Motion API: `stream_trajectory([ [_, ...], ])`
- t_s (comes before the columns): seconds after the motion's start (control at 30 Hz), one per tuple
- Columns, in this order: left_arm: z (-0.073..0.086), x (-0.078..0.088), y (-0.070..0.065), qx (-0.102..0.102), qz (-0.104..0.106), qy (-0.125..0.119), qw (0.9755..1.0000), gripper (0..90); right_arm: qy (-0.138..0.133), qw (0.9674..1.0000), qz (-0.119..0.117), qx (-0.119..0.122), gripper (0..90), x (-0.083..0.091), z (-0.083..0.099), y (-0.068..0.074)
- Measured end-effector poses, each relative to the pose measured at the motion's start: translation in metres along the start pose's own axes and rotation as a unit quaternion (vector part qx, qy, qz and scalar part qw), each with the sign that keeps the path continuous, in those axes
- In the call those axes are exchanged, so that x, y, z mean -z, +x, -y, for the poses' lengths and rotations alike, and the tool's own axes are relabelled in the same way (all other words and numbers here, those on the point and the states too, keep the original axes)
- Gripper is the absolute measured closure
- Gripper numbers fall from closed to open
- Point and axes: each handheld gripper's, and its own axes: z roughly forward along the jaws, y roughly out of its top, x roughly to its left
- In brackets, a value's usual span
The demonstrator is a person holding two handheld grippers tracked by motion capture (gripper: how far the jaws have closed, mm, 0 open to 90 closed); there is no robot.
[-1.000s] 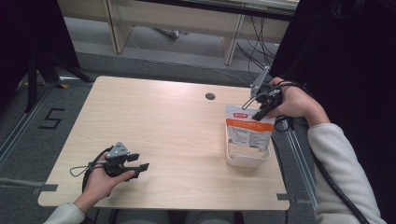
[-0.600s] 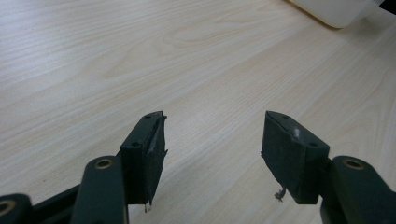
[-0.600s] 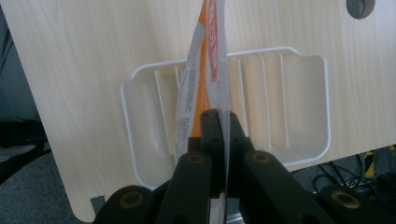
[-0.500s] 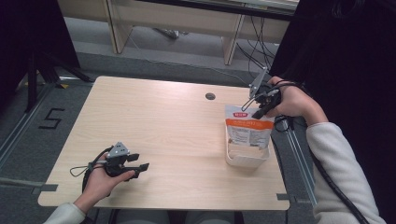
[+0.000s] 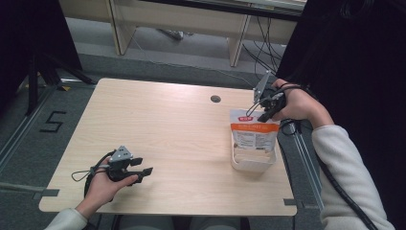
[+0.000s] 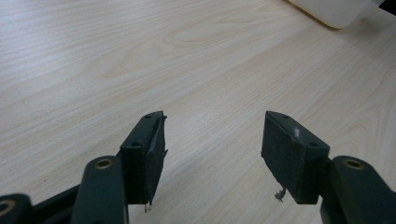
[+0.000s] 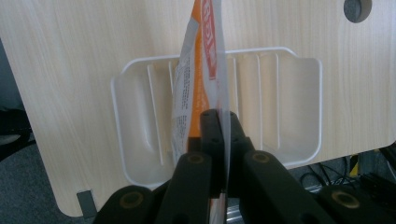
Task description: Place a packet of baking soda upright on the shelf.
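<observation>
A pale wood bench [image 5: 167,124] is seen, w/ a cable hole [image 5: 215,98] near its far edge. A white ribbed tray [image 5: 252,160] is set by the right edge. An orange-and-white pouch [image 5: 253,132] is stood upright in the tray, prob. in a middle slot; its top is pinched by the closed jaws of the right gripper [image 5: 262,109]. The left gripper [image 5: 139,170] is held low near the front-left corner, jaws apart, nothing between them.
</observation>
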Motion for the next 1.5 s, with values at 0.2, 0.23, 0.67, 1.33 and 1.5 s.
stream_trajectory([
  [0.2, 0.0, 0.0, -0.001, 0.006, 0.0, -0.002, 1.0, 39.0, 0.001, 1.0, 0.001, 0.001, 90.0, 0.0, -0.001, 0.0],
  [0.23, 0.0, 0.0, 0.0, 0.002, 0.001, -0.002, 1.0, 39.0, 0.002, 1.0, 0.001, 0.002, 90.0, 0.0, -0.001, 0.0],
  [0.67, 0.0, 0.0, -0.001, 0.003, 0.001, -0.002, 1.0, 39.0, 0.007, 0.9999, 0.007, 0.009, 90.0, -0.002, -0.002, -0.001],
  [1.33, 0.0, 0.0, 0.0, 0.002, 0.0, 0.0, 1.0, 39.0, 0.012, 0.9996, 0.018, 0.018, 90.0, -0.009, -0.004, -0.002],
  [1.5, 0.0, 0.0, -0.001, 0.005, 0.0, -0.001, 1.0, 39.0, 0.016, 0.9997, 0.011, 0.017, 90.0, -0.013, -0.003, -0.002],
])
